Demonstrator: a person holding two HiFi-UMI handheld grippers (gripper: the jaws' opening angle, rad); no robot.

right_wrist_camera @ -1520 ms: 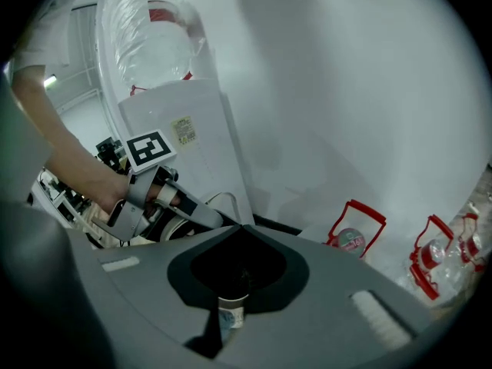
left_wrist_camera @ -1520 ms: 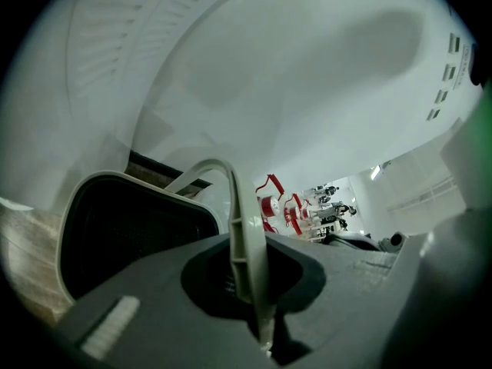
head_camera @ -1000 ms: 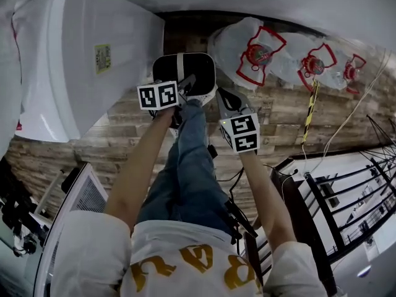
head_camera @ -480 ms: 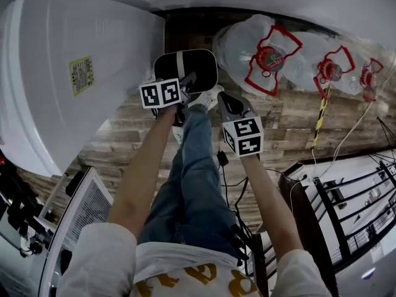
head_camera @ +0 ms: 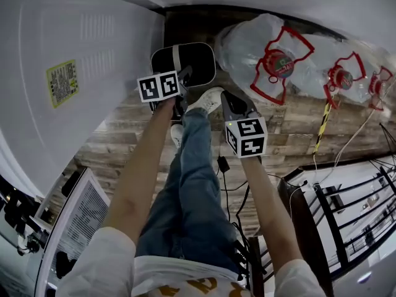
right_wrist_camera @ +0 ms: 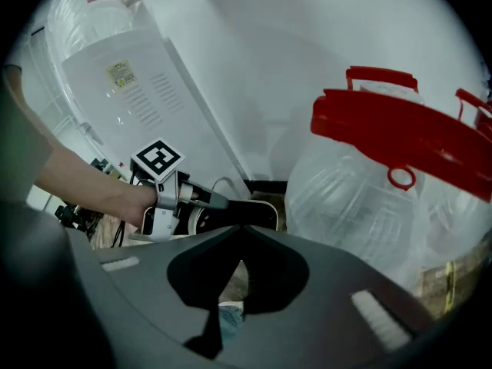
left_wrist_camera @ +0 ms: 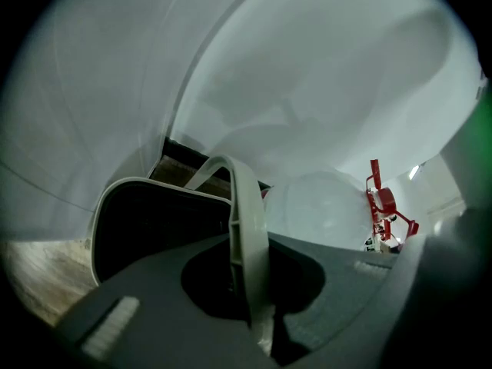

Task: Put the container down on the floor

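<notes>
Beside the white appliance [head_camera: 74, 73], the left tongs [left_wrist_camera: 250, 283] are clamping the pale handle [left_wrist_camera: 247, 229] of the black container [head_camera: 195, 59], which is hanging low over the wooden floor [head_camera: 124, 147] near the clear water jugs [head_camera: 260, 48]. Whether it is touching the planks cannot be told. The right tongs [right_wrist_camera: 234, 233] are hovering alongside, jaws together, gripping nothing.

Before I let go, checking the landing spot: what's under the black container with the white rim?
Brown wood-plank floor shows around the black white-rimmed container; the patch directly beneath it is covered.
</notes>
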